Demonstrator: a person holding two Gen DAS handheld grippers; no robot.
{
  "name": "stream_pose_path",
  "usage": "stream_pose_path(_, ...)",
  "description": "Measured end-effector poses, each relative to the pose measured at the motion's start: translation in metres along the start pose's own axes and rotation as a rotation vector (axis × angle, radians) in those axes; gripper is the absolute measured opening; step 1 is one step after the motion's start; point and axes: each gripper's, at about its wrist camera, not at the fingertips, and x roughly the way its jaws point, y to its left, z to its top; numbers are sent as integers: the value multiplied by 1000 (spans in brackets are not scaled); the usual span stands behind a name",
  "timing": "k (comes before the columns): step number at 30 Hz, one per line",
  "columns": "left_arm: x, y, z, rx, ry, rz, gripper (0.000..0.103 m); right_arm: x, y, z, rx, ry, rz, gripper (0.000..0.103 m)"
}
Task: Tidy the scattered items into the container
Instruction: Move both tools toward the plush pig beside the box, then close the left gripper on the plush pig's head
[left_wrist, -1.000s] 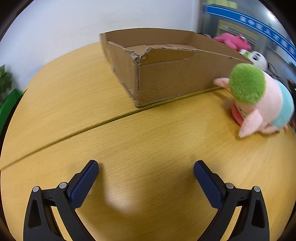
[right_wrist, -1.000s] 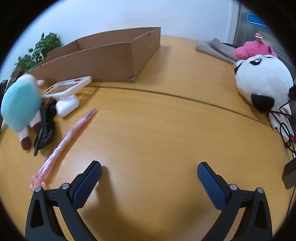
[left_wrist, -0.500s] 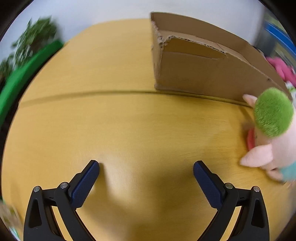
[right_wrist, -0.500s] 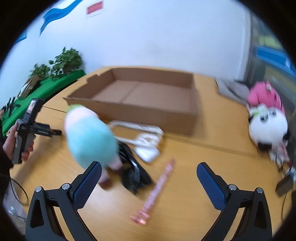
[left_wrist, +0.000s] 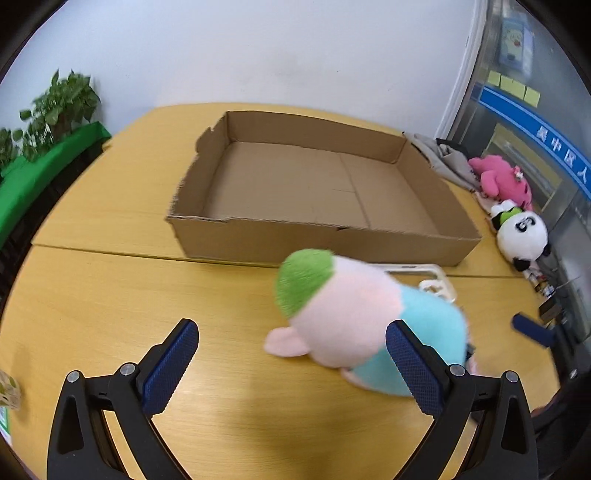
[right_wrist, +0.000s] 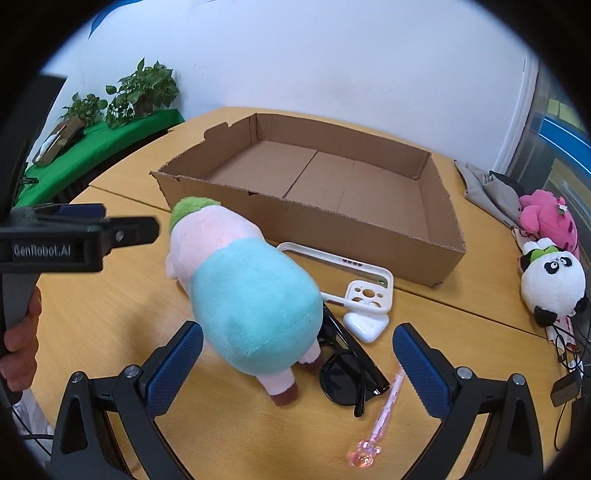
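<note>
The left claw is released, its blue fingers spread wide above the wooden desk, with nothing between them. The right claw is likewise released and empty. Taking the cardboard box as the landmark: it sits open and bare inside, toward the far side of the desk. Just in front of its near wall lies a plush pig with a green head tuft and a teal body. A white phone case rests beside the pig, close to the box wall, with a small white earbud case touching it. Black sunglasses and a pink pen lie farther from the box, nearer the right claw
</note>
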Motion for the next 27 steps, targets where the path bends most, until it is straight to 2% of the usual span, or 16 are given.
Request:
stream_pose_path(4, 20, 7, 10, -70, 52, 5, 103, 2, -5, 0, 4, 11, 10, 102)
stream_pose_path(12, 45, 2, 14, -164, 140, -35, 103, 14, -10, 2, -1, 28, 35, 102)
stream_pose_path(18, 60, -2, 24, -206, 160, -47, 103, 26, -8, 7, -25, 42, 44, 102)
stream_pose_path(23, 77, 1, 32, -239, 182, -51, 103, 39, -5, 14, -57, 40, 87, 102)
stream_pose_path(25, 81, 1, 34, -243, 192, -59, 101, 44, -1, 16, -75, 49, 118, 102)
stream_pose_path(27, 81, -1, 37, -233, 194, -79, 92, 51, 5, 15, -99, 81, 157, 101)
